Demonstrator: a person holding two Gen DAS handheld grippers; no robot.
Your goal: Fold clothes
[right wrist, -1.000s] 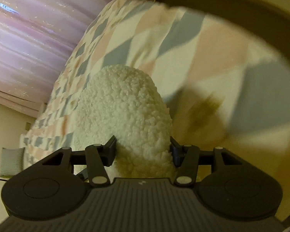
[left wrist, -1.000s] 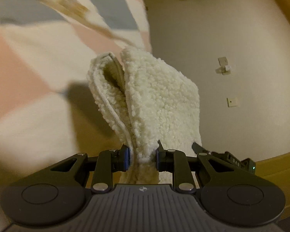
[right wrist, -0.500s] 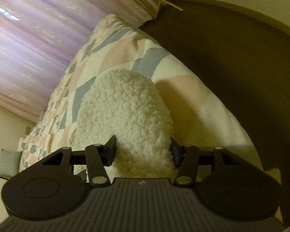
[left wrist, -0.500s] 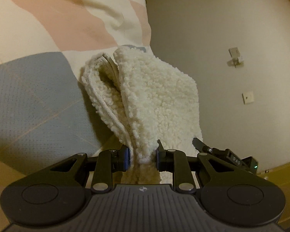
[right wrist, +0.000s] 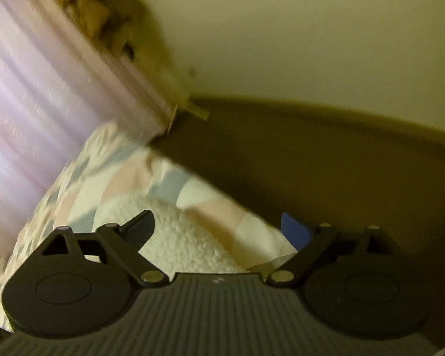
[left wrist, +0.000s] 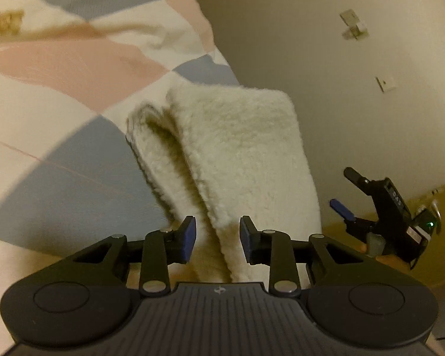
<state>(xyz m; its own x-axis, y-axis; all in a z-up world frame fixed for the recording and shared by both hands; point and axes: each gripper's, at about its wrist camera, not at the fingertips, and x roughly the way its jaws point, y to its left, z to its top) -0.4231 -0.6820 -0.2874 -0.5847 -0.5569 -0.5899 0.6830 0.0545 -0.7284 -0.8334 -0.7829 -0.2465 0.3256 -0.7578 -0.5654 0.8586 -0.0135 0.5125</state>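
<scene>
Fleece garment lay folded on the bed; both hand-held grippers had released it; smoothing likely came next.

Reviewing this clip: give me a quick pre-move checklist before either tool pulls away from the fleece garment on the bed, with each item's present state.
1. Right tool open, fleece garment not between its fingers: ok.
2. Left tool released: not ok, fleece sits between its fingers, gaps at both pads.
3. Garment resting on quilt: ok on right view, cannot tell on left.
4. Fold layers aligned: cannot tell.
5. Sharp view: not ok, right view blurred.
</scene>
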